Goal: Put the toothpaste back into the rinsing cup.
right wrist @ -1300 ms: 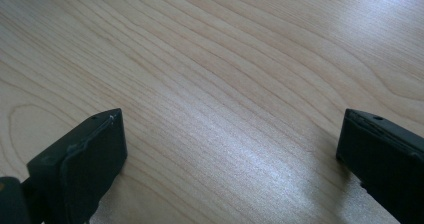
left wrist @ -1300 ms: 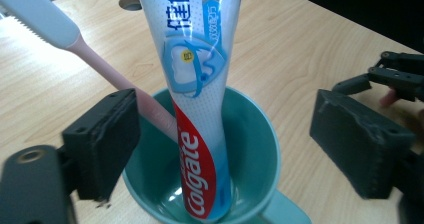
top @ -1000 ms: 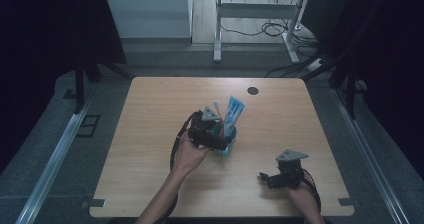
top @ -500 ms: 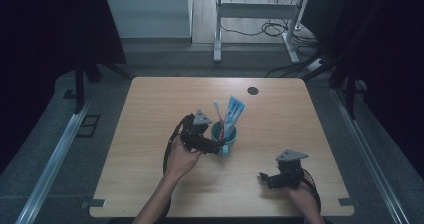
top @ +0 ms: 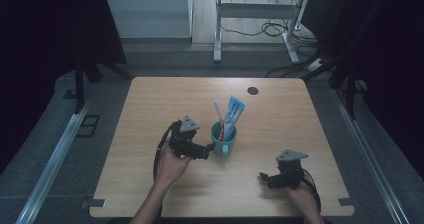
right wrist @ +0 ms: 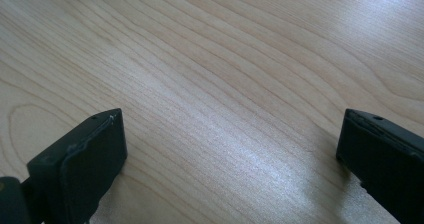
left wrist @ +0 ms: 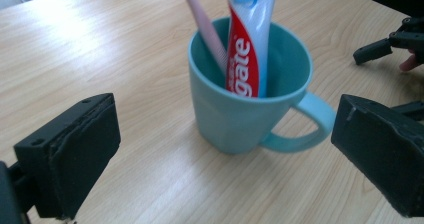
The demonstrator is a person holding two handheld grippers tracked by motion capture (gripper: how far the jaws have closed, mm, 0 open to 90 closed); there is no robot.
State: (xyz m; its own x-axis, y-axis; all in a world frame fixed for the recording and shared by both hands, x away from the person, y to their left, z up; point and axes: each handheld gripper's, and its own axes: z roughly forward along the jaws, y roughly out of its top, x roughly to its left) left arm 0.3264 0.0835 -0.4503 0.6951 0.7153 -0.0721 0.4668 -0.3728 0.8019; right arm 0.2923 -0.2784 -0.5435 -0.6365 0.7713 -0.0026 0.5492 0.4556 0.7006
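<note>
My left gripper (left wrist: 220,149) gapes before the mug (left wrist: 245,99); probably back off straight, sparing the handle.

**A wooden table and what stands on it**

The table (top: 150,184) has a pale wood-grain top with rounded corners, and it stands on a grey floor (top: 55,174). Near the far edge of the top sits a small dark round spot (top: 253,90) (whether a plug or a hole cannot be told). A teal mug (top: 223,140) stands upright near the middle of the table, its base flat on the wood and its handle (left wrist: 300,129) out to one side. Around the mug the wood lies bare. The right gripper view looks down on plain wood grain (right wrist: 225,84).
</note>
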